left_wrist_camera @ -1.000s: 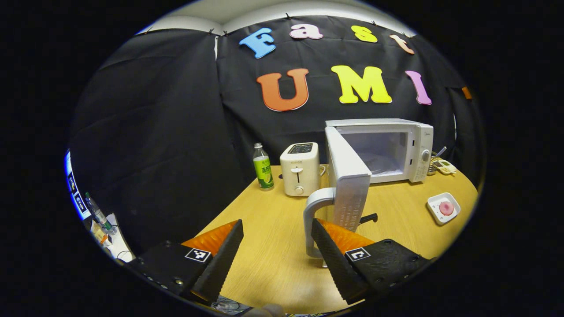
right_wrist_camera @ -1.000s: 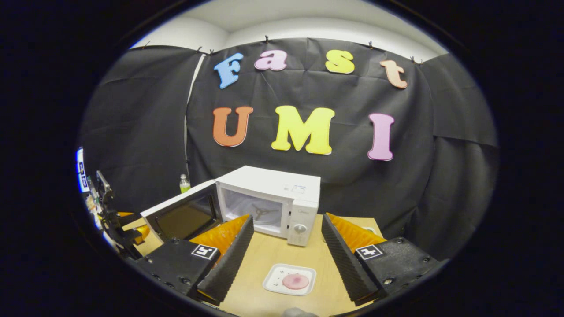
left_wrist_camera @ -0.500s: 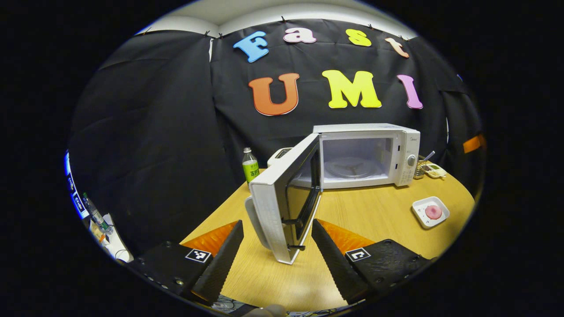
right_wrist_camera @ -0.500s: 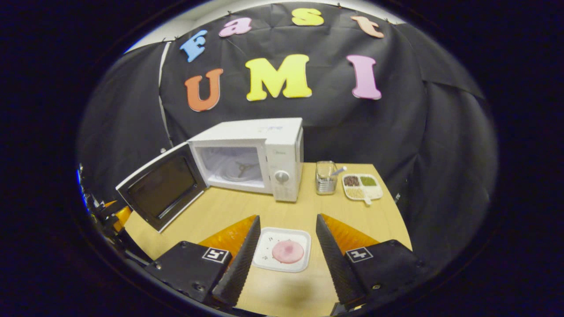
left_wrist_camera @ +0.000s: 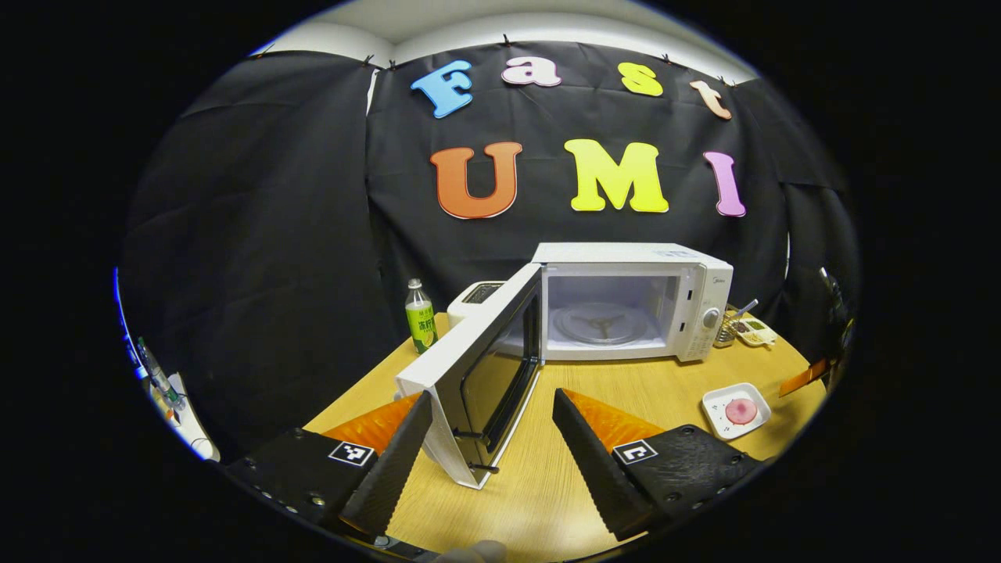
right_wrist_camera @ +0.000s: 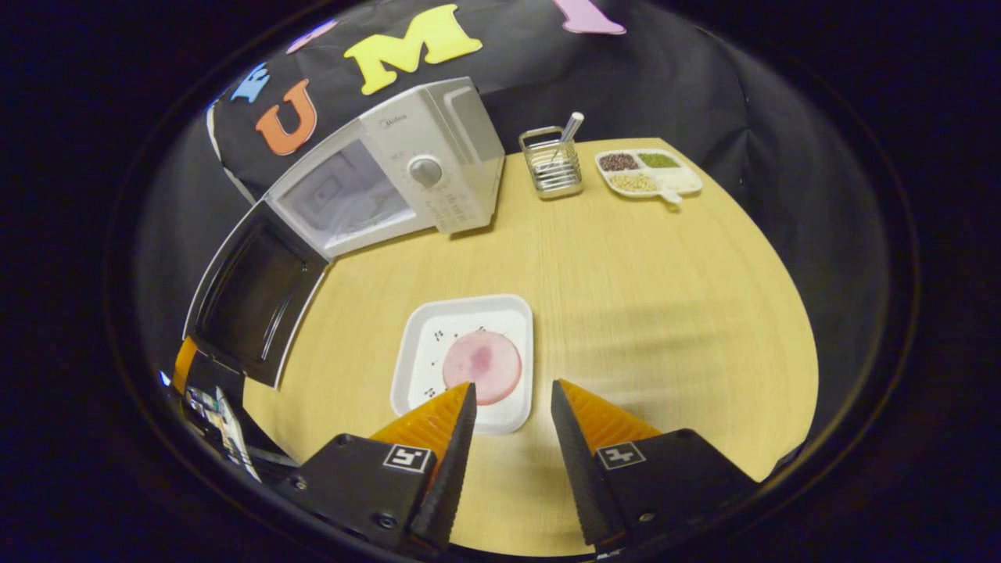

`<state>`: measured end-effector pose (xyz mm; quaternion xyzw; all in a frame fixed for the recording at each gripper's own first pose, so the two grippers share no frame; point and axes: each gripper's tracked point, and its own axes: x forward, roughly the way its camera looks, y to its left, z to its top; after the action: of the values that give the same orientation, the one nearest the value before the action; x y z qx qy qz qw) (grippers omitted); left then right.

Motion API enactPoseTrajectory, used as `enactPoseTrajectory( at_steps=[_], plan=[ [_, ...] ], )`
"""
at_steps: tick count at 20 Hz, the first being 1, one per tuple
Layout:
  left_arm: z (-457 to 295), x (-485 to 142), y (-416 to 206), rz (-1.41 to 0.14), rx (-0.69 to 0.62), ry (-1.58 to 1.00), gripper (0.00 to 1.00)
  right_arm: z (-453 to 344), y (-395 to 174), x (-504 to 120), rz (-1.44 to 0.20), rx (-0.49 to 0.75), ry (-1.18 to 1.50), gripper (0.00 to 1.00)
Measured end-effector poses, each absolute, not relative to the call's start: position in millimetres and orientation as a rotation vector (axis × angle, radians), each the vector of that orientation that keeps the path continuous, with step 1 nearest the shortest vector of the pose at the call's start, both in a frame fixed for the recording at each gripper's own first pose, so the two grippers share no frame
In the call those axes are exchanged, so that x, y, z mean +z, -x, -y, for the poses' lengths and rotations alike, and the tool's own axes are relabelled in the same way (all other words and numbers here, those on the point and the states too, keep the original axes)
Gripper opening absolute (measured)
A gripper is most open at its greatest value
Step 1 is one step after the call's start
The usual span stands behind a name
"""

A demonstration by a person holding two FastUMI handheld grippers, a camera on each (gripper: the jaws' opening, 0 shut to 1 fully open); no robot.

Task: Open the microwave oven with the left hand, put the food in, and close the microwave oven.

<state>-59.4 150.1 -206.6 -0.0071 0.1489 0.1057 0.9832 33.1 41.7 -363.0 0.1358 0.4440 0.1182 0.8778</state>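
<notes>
The white microwave [left_wrist_camera: 696, 289] stands at the back of the wooden table, its cavity and glass turntable [left_wrist_camera: 598, 322] exposed. Its door [left_wrist_camera: 485, 367] hangs wide open toward me. My left gripper [left_wrist_camera: 491, 397] is open, and the door's free edge shows between its fingers without touching them. The pink round food [right_wrist_camera: 482, 366] lies on a white square plate [right_wrist_camera: 438, 332]. My right gripper [right_wrist_camera: 512, 387] hovers open just over the plate's near edge, its left fingertip beside the food. In the right gripper view the microwave [right_wrist_camera: 438, 156] and its door [right_wrist_camera: 250, 297] sit at upper left.
A metal utensil holder [right_wrist_camera: 551, 166] and a divided dish of grains [right_wrist_camera: 649, 173] stand right of the microwave. A green bottle [left_wrist_camera: 421, 319] and a toaster [left_wrist_camera: 475, 294] are behind the door. The table's round edge [right_wrist_camera: 798, 344] curves close on the right.
The door swung from half open to wide open, and my left gripper drew back from its handle. My right gripper tilted down and closed in on the plate.
</notes>
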Motion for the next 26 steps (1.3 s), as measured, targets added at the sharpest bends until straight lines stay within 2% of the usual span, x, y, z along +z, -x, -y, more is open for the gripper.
enactPoseTrajectory(
  at_steps=[6, 7, 8, 9, 10, 11, 13, 14, 15, 16, 26],
  plan=[
    [-143.0, -198.7, 64.4, -0.32, 0.25, 0.016, 0.95, -48.6, -49.7, -395.8, -1.029, 0.316, -0.333, 0.6],
    [-143.0, -198.3, 64.1, -0.322, 0.256, 0.011, 0.95, -49.9, -50.3, -398.6, -1.049, 0.325, -0.352, 0.58],
    [-142.7, -197.2, 64.4, -0.326, 0.263, 0.01, 0.95, -52.3, -51.6, -401.1, -1.066, 0.338, -0.37, 0.45],
    [-143.2, -195.8, 64.7, -0.327, 0.272, 0.01, 0.95, -53.5, -51.7, -405.3, -1.088, 0.349, -0.378, 0.39],
    [-144.2, -195.5, 65.3, -0.329, 0.28, 0.011, 0.95, -54.3, -54.1, -405.1, -1.087, 0.356, -0.386, 0.47],
    [-145.2, -195.6, 66.4, -0.331, 0.289, 0.012, 0.95, -52.7, -52.1, -408.6, -1.113, 0.364, -0.376, 0.28],
    [-146.0, -197.2, 68.0, -0.337, 0.303, 0.016, 0.95, -49.8, -53.3, -408.7, -1.131, 0.365, -0.36, 0.13],
    [-146.4, -198.6, 69.2, -0.34, 0.308, 0.015, 0.95, -47.0, -53.1, -410.5, -1.147, 0.359, -0.346, 0.18],
    [-148.4, -200.7, 69.7, -0.342, 0.314, 0.013, 0.95, -46.2, -54.9, -412.1, -1.161, 0.346, -0.35, 0.08],
    [-151.1, -202.5, 71.1, -0.345, 0.325, 0.01, 0.95, -45.6, -54.6, -411.2, -1.174, 0.336, -0.364, 0.06],
    [-158.7, -207.6, 80.8, -0.361, 0.343, 0.024, 0.95, -65.9, -51.0, -396.8, -1.168, 0.406, -0.617, 0.04]
  ],
)
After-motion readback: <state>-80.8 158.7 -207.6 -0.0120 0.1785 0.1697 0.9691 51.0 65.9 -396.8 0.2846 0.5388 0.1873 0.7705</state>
